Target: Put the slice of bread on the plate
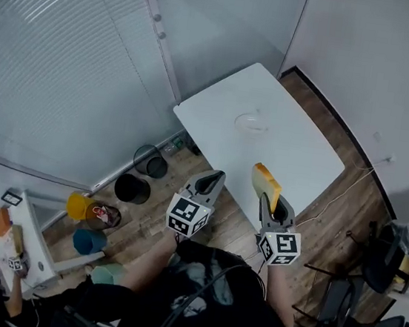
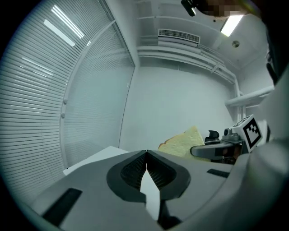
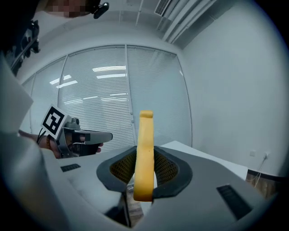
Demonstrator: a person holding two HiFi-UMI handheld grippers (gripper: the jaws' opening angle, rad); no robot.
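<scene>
A slice of yellow bread stands on edge, and my right gripper is shut on its lower part, just short of the near edge of the white table. In the right gripper view the slice rises between both pads. A clear plate sits near the middle of the table, well beyond both grippers. My left gripper is shut with nothing in it, over the floor beside the table's near left corner. In the left gripper view the bread shows to the right.
Two black bins and a yellow bucket and a blue one stand on the wooden floor to the left. A dark chair is at the right, a white shelf unit at lower left. Blinds and walls close the room.
</scene>
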